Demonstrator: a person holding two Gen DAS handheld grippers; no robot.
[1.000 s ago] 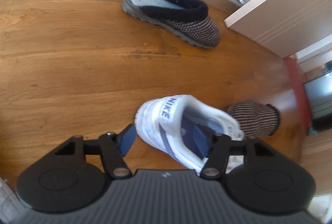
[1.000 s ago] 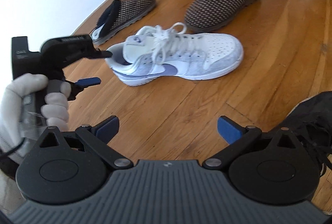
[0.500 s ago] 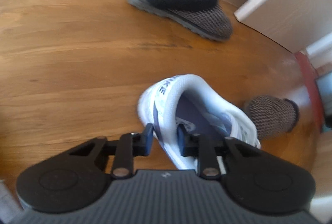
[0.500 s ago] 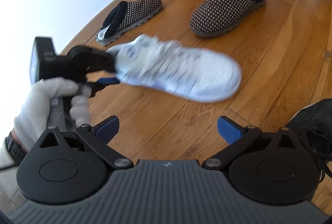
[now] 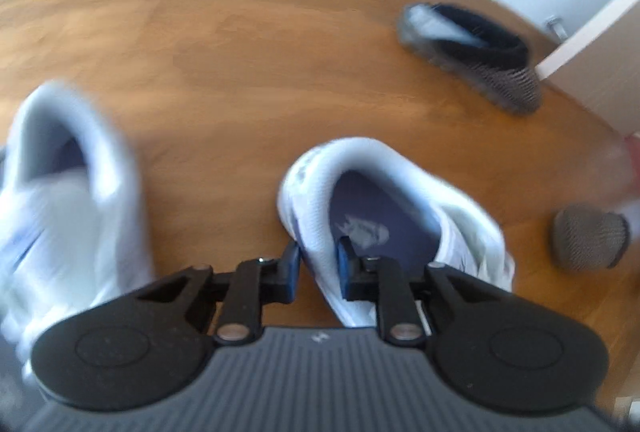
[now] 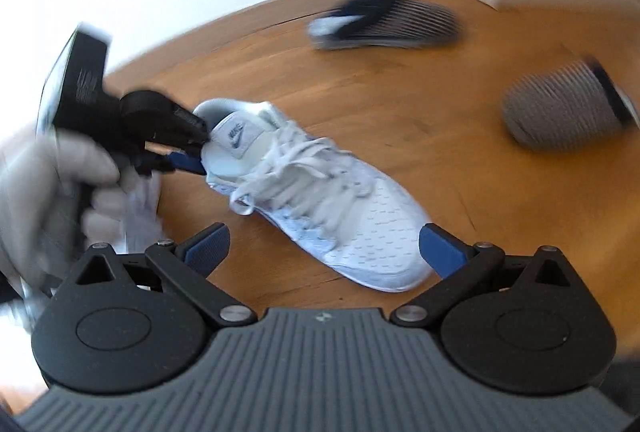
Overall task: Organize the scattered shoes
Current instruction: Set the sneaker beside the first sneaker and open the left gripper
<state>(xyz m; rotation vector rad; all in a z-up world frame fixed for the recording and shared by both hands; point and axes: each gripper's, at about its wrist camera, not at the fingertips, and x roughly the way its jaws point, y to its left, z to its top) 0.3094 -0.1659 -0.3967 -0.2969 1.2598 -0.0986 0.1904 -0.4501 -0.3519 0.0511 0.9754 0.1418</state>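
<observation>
Beside its mate, left claw clamped on white sneaker's collar; next, set down aligned; right claw gapes empty.

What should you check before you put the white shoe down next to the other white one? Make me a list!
1. Left gripper pinches the white sneaker's heel collar: ok.
2. Second white sneaker in sight at the left: ok.
3. Bare wood floor between the two: ok.
4. Right gripper open and holding nothing: ok.
5. Both slippers out of the way: ok.
6. Toes pointing the same way: cannot tell, too blurred.
</observation>
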